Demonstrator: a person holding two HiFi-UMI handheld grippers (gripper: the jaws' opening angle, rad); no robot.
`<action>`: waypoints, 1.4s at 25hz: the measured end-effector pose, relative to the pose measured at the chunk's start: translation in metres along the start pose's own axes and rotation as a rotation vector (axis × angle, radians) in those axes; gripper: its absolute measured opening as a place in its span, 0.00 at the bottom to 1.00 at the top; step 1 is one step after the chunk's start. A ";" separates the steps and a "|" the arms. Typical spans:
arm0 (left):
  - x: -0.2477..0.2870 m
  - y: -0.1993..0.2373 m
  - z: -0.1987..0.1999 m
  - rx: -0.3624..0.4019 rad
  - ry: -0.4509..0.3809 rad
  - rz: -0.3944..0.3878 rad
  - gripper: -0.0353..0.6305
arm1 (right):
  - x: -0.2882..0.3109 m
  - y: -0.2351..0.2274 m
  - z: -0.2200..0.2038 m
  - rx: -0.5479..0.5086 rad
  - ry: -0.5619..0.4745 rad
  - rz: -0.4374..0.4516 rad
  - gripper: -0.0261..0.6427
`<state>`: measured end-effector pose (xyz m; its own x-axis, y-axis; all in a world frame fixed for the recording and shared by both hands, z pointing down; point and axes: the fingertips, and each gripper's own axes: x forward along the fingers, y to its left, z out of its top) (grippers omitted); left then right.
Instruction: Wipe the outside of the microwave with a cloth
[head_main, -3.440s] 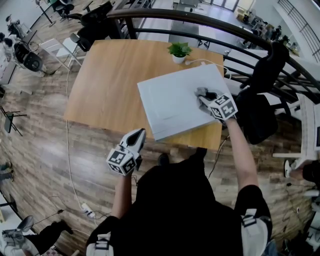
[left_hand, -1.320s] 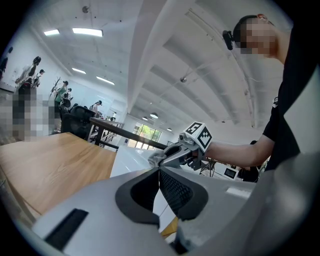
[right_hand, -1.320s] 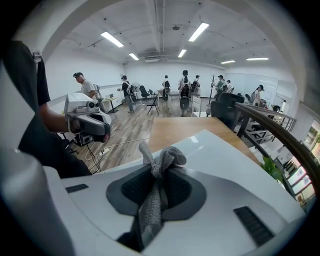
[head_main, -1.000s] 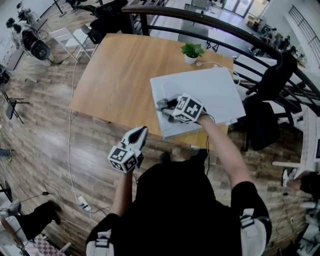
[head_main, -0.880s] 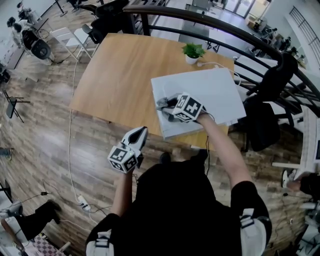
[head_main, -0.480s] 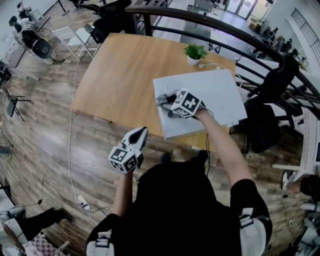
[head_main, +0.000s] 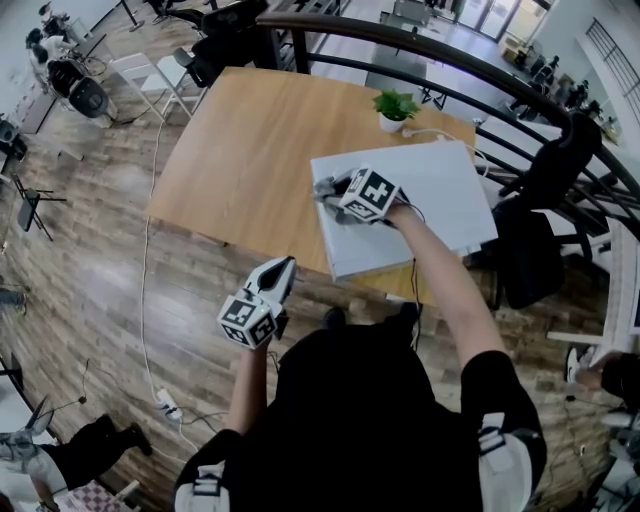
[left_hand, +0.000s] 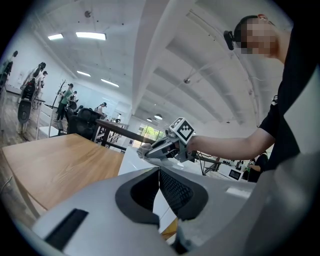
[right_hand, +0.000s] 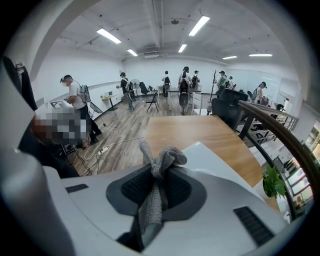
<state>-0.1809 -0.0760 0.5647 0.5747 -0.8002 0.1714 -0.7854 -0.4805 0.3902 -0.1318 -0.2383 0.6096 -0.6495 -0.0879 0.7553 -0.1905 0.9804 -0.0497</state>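
— Where's the grey knitted cloth (right_hand: 167, 156)?
— Pinched between the right gripper's (head_main: 328, 190) jaws, bunched at their tips, at the white boxy microwave's (head_main: 440, 195) left top edge; the left gripper's (head_main: 278, 270) jaws meet, empty.

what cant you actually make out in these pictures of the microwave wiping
- Microwave front and sides: head view looks down on its top only.
- Where the cloth meets the top: the right gripper covers it in the head view, its own body in the right gripper view.
- Potted plant: small in head view, partly behind the gripper body in right gripper view.
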 end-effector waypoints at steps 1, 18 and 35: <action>-0.001 0.001 -0.001 0.003 0.001 0.002 0.06 | 0.001 -0.001 0.001 0.000 0.001 -0.001 0.13; -0.003 0.000 -0.002 -0.001 -0.003 0.009 0.06 | -0.003 -0.019 -0.001 0.006 0.007 -0.026 0.13; 0.010 -0.009 0.002 0.004 0.009 0.002 0.06 | -0.031 -0.047 -0.030 0.076 -0.009 -0.057 0.13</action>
<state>-0.1690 -0.0800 0.5615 0.5752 -0.7980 0.1798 -0.7874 -0.4805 0.3862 -0.0803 -0.2762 0.6085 -0.6426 -0.1450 0.7524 -0.2825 0.9576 -0.0568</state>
